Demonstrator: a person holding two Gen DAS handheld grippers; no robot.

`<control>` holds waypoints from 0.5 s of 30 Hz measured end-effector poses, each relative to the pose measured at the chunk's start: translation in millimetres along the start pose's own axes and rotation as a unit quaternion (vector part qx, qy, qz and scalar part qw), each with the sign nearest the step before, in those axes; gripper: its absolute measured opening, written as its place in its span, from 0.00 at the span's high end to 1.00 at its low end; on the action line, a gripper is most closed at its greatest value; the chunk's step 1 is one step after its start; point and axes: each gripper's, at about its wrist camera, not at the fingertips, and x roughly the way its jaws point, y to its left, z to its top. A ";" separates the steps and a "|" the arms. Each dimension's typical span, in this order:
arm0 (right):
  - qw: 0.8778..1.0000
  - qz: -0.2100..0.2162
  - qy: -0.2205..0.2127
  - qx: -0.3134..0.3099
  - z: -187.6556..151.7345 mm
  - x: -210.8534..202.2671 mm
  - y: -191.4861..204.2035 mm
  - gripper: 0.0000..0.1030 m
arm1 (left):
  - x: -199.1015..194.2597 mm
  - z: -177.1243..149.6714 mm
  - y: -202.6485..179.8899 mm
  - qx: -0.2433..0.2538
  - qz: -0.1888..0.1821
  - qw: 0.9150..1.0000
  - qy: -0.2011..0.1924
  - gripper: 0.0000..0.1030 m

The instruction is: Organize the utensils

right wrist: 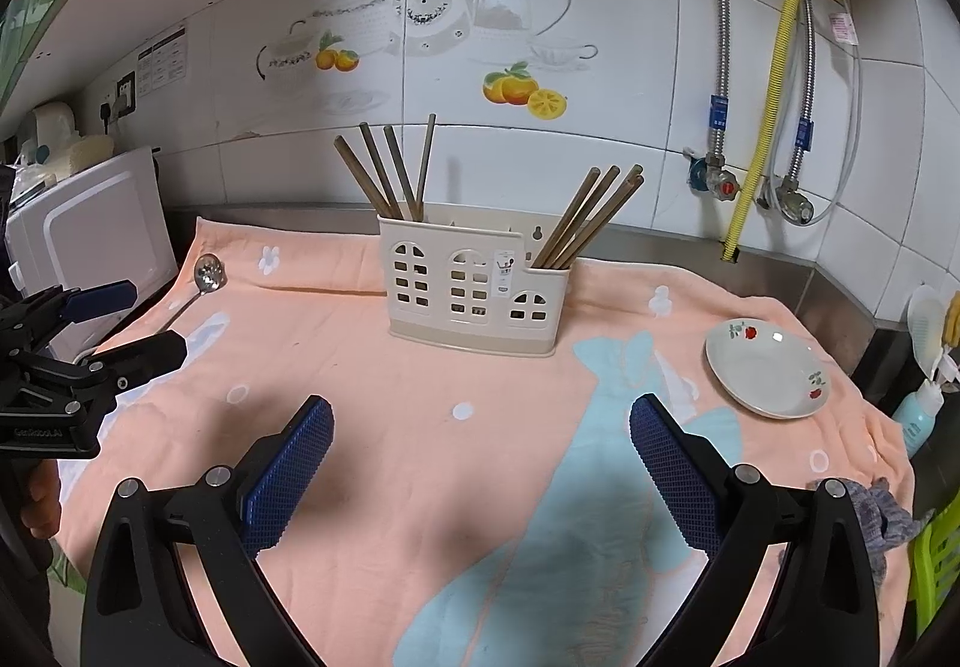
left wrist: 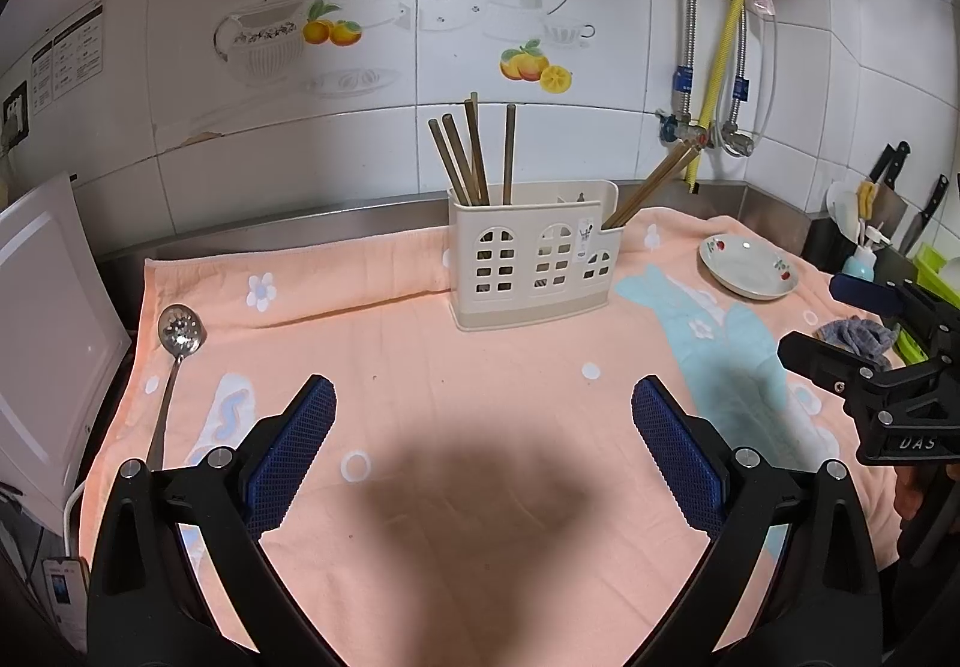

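A cream utensil holder (left wrist: 533, 259) (right wrist: 474, 289) stands upright on the pink towel (left wrist: 456, 367) (right wrist: 420, 427) near the back. Several brown chopsticks (left wrist: 474, 156) (right wrist: 390, 175) stand in its left compartment, and several more (left wrist: 651, 187) (right wrist: 591, 217) lean out of its right one. A slotted metal spoon (left wrist: 177, 343) (right wrist: 207, 274) lies at the towel's far left. My left gripper (left wrist: 483, 451) is open and empty over the towel's front. My right gripper (right wrist: 480, 457) is open and empty, right of the left one.
A white floral plate (left wrist: 747, 266) (right wrist: 768, 370) sits on the towel at right. A grey rag (left wrist: 855, 337) (right wrist: 882, 517) lies at the right edge. A white appliance (left wrist: 42, 331) (right wrist: 90, 229) stands at left. Pipes and valves (left wrist: 708, 126) (right wrist: 756, 181) run down the tiled wall.
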 end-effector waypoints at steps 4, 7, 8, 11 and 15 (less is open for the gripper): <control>1.000 0.001 0.001 0.000 -0.3 0.2 0.5 0.07 | -0.2 -0.2 -0.9 0.000 -0.001 1.000 -0.001 0.05; 1.000 0.001 0.001 0.000 -0.5 0.1 0.5 0.07 | -0.4 -0.8 -0.7 0.000 -0.001 1.000 -0.001 0.05; 1.000 0.001 0.001 0.000 -0.4 0.2 0.5 0.07 | -0.1 -1.1 -1.2 -0.001 -0.001 1.000 0.000 0.05; 1.000 0.001 0.002 0.000 -0.8 0.8 0.8 0.07 | 0.3 -1.0 -1.8 -0.001 -0.001 1.000 0.001 0.05; 1.000 0.002 0.002 0.000 -1.3 1.0 1.3 0.07 | 0.1 -0.9 -3.0 -0.002 -0.002 1.000 0.001 0.05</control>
